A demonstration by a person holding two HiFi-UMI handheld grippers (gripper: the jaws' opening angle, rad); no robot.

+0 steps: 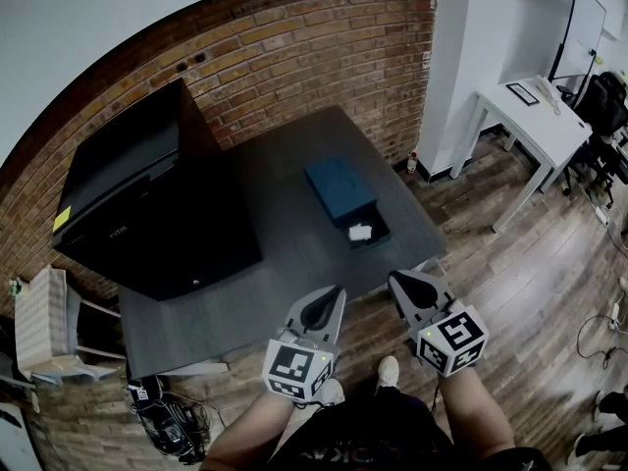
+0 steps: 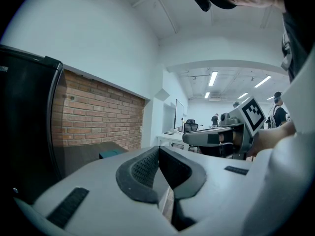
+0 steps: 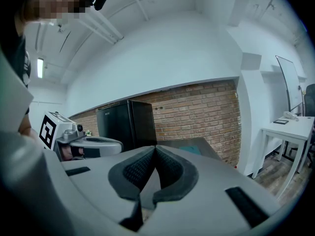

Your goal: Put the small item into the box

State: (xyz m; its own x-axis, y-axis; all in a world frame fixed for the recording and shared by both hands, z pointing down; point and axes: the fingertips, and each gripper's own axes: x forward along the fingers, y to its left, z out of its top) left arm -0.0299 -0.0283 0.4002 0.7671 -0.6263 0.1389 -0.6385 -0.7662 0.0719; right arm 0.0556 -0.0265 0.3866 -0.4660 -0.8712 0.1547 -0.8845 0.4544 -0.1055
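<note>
A teal box point(image 1: 339, 188) lies on the dark grey table point(image 1: 285, 253), and its dark tray point(image 1: 370, 234) is pulled out toward me. Inside the tray rests a small white item point(image 1: 359, 232). My left gripper point(image 1: 333, 294) hovers over the table's near edge, shut and empty. My right gripper point(image 1: 398, 282) hangs beside it at the near right corner, also shut with nothing between its pads. Both point toward the box from a short way off. The left gripper view shows the shut left gripper point(image 2: 158, 149), the box point(image 2: 112, 154) far off and the right gripper point(image 2: 231, 132). In the right gripper view the right gripper point(image 3: 155, 149) is closed tip to tip.
A tall black cabinet point(image 1: 147, 204) stands on the table's left against the brick wall point(image 1: 314, 37). A white desk point(image 1: 535, 116) stands at the far right on the wooden floor. A pale shelf unit point(image 1: 44, 322) and cables sit at the lower left.
</note>
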